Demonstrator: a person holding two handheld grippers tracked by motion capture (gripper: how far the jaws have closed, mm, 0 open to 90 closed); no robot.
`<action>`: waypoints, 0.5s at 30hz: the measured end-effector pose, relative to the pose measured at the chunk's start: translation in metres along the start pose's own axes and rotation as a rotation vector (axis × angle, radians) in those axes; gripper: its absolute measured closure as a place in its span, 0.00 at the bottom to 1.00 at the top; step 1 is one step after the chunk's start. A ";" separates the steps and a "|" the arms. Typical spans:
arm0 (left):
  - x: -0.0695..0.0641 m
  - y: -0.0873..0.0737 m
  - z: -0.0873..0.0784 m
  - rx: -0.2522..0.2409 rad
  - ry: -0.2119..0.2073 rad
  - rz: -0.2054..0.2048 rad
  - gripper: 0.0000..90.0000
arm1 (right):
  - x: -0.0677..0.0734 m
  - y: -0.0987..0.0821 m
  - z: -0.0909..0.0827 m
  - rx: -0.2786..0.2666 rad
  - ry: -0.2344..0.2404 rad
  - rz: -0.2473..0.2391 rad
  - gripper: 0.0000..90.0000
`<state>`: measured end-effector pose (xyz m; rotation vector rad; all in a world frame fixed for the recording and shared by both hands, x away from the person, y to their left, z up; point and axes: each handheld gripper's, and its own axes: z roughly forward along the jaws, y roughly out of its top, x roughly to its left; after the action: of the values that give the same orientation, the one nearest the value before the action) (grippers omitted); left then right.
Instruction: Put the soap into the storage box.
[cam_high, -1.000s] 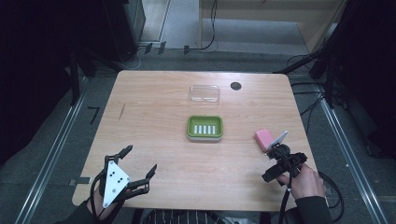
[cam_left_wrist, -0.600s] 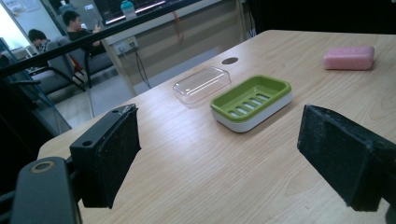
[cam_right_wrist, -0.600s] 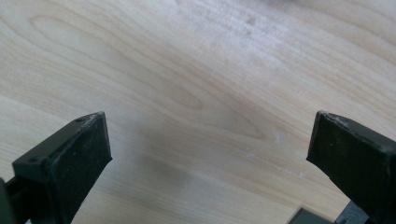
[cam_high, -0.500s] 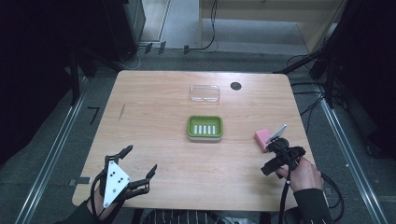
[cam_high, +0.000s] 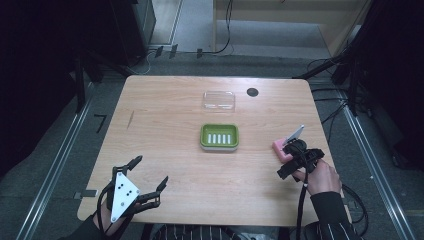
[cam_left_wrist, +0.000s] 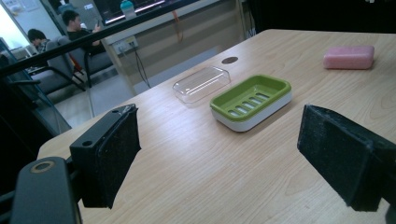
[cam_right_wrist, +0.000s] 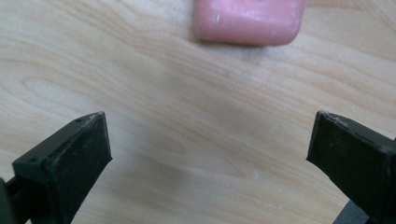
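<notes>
A pink soap bar (cam_high: 279, 148) (cam_left_wrist: 349, 57) (cam_right_wrist: 249, 21) lies on the wooden table (cam_high: 170, 130) at the right. My right gripper (cam_high: 290, 159) (cam_right_wrist: 210, 154) hovers just over and in front of it, jaws wide open and pointing down, nothing between them. A green soap dish (cam_high: 219, 136) (cam_left_wrist: 251, 100) with a slotted bottom sits mid-table, and a clear plastic lid (cam_high: 219, 100) (cam_left_wrist: 201, 83) lies behind it. My left gripper (cam_high: 150, 177) (cam_left_wrist: 219, 158) rests open near the front left edge, far from the dish.
A dark round hole (cam_high: 252, 92) (cam_left_wrist: 229, 60) marks the table's far side. Cables trail over the floor around the table. In the left gripper view, people sit in chairs well beyond the table.
My right gripper has moved forward and left toward the pink soap and now stands over its near side. The left gripper has stayed put.
</notes>
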<state>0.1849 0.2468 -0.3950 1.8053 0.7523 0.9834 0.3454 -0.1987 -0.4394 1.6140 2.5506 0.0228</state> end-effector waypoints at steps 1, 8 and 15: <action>0.000 0.000 0.000 0.000 0.000 0.000 0.15 | 0.000 0.001 0.000 -0.001 -0.002 -0.002 0.00; 0.000 0.000 0.000 0.002 0.000 0.000 0.15 | -0.004 0.013 0.001 -0.006 0.002 0.002 0.00; 0.000 0.000 0.000 0.001 0.001 -0.001 0.15 | -0.007 0.020 0.003 -0.009 0.018 -0.001 0.00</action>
<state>0.1849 0.2471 -0.3949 1.8053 0.7541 0.9832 0.3664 -0.1971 -0.4399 1.6160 2.5611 0.0490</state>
